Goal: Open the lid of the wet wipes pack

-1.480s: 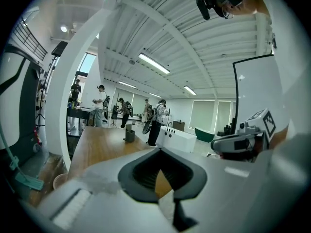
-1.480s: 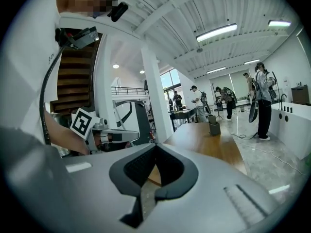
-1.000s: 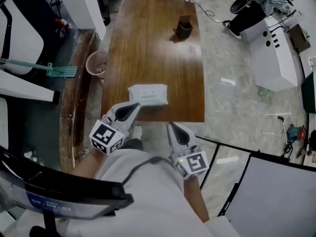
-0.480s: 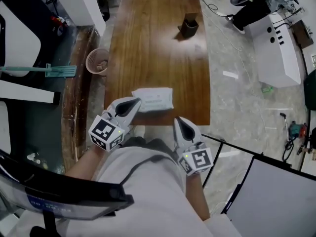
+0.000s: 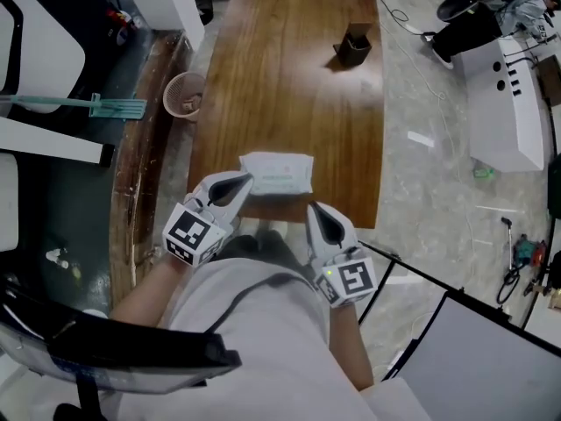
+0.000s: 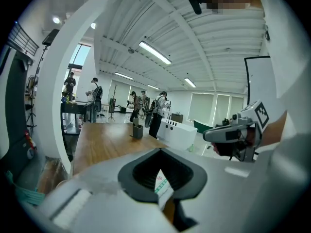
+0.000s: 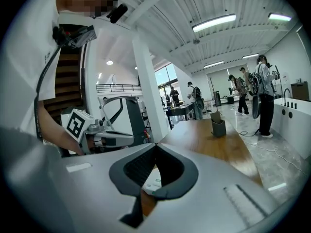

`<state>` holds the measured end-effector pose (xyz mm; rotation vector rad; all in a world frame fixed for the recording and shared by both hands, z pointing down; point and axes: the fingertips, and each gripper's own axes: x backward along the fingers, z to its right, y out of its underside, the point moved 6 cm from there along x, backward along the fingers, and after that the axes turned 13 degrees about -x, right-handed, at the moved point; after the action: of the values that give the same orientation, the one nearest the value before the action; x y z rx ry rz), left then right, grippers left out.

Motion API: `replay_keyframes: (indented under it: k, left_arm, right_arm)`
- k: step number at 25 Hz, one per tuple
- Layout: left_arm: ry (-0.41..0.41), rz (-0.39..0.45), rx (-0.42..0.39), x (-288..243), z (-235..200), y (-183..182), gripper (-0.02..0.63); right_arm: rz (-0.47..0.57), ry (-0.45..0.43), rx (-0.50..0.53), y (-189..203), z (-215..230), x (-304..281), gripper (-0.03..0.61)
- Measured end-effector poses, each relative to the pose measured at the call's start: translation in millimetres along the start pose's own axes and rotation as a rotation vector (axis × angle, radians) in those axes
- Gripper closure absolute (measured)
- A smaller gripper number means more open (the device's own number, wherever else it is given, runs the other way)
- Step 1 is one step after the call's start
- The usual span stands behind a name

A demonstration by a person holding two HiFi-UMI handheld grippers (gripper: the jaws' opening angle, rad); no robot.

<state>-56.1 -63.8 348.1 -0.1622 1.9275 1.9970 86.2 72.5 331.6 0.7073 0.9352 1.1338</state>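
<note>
Nearing the wet wipes pack (image 5: 277, 173) at the table's (image 5: 280, 68) near edge, the left gripper (image 5: 244, 181) and right gripper (image 5: 313, 208), both pinched shut and empty, have just edged closer, the opening still ahead.

No word, brand or number can be read anywhere. The wet wipes pack (image 5: 276, 172), at the near edge of the desk (image 5: 289, 77), carries a pale green label (image 5: 280, 179) on its top, too small to read in the head view. In the left gripper view the pack's print shows only as green bars and a small red round mark, its letters blurred. The only clear signs are the black-and-white square markers (image 5: 190, 233): one set on the cube of the left hand-held gripper (image 5: 238, 182), just beside the pack's near left corner, another on the right hand-held gripper (image 5: 317, 216), near the pack's right end. They are patterns, not letters.
</note>
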Motion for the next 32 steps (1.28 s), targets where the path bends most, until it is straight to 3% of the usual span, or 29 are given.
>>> replay_keyframes:
  k: [11,16,22,32]
  left_arm:
    - [0.01,-0.124,-0.145,-27.5,12.6,33.8,0.6]
    - [-0.014,-0.163,-0.098,-41.6,16.0,60.0,0.607]
    - [-0.035,-0.198,-0.068,-52.7,20.5,85.7,0.608]
    - [-0.055,-0.235,-0.027,-59.1,31.4,122.5,0.609]
  right_arm:
    - [-0.179,-0.073,0.128,44.9,33.6,-38.1,0.569]
    - [-0.235,-0.12,0.137,57.9,40.8,-58.4,0.569]
    - [-0.321,-0.173,0.23,71.0,48.6,-77.8,0.568]
    - [-0.424,-0.244,0.388,91.5,63.9,-104.4,0.492]
